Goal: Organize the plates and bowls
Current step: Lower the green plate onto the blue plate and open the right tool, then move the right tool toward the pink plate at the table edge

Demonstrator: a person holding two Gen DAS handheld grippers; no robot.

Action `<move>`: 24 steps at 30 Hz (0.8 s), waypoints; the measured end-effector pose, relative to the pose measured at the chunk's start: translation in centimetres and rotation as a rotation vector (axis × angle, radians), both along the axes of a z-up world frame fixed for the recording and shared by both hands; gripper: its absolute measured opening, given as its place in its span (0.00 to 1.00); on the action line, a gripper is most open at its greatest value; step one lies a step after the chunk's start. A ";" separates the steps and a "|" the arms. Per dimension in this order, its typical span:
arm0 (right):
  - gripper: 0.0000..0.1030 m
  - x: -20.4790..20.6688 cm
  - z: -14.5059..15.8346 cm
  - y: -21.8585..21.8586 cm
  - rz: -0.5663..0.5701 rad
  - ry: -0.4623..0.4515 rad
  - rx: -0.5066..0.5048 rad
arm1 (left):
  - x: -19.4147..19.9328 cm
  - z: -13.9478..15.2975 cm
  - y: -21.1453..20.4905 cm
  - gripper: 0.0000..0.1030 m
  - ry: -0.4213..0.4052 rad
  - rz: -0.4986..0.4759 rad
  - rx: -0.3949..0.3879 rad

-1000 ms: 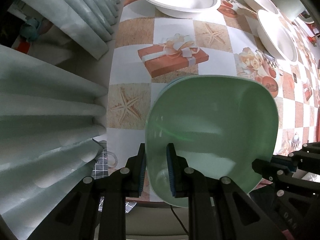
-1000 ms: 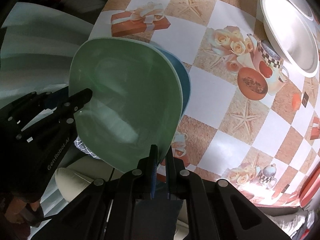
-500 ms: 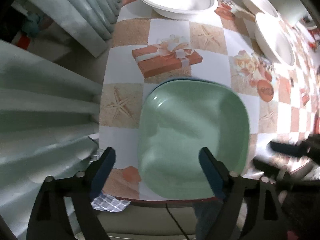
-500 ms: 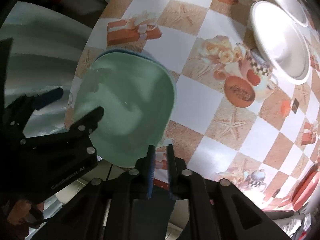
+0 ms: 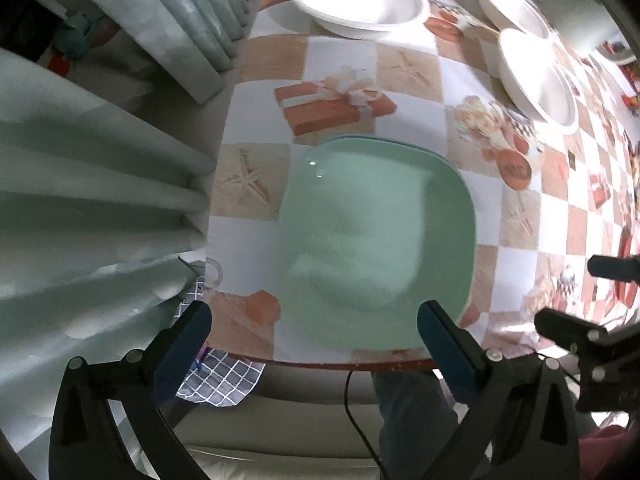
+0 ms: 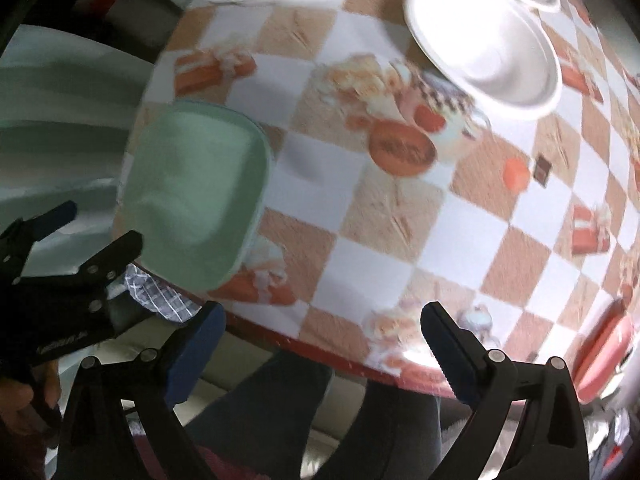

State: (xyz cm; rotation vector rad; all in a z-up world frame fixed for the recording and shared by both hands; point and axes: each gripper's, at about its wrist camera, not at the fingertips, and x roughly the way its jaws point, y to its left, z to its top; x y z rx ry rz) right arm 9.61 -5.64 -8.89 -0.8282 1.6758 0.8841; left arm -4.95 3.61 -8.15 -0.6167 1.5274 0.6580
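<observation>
A pale green square plate [image 5: 376, 240] lies flat at the table's near corner, stacked on a blue plate whose edge [image 5: 400, 143] peeks out at the far side. My left gripper [image 5: 314, 316] hangs above the plate's near edge, its jaws opening wide, with nothing pressed between them. In the right wrist view the green plate [image 6: 192, 192] lies to the left, and my right gripper [image 6: 322, 320] is over the table's front edge, clear of the plate, its jaws opening and nothing between them. The left gripper [image 6: 92, 228] shows at the far left there.
Three white bowls [image 5: 356, 4] [image 5: 536, 76] [image 5: 512, 4] stand at the back of the checkered tablecloth [image 5: 260, 184]. A red plate [image 6: 604, 344] lies at the near right. Pale curtains [image 5: 100, 200] hang close on the left. A person's legs [image 6: 280, 408] are below the table edge.
Both grippers let go of the green plate, which now rests flat on the blue one. Both sets of jaws spread wide and pulled back; the right gripper slid to the right.
</observation>
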 end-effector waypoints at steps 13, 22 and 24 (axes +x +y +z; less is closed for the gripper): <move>0.96 3.3 1.7 -2.8 -0.134 -0.005 0.045 | 5.3 1.9 -3.7 1.00 -0.022 -0.192 0.006; 0.96 5.2 1.5 -5.5 -0.241 -0.024 0.041 | 7.5 1.9 -5.3 1.00 -0.040 -0.279 0.000; 0.96 5.6 1.5 -6.3 -0.261 -0.030 0.036 | 8.0 1.9 -5.9 1.00 -0.044 -0.297 -0.002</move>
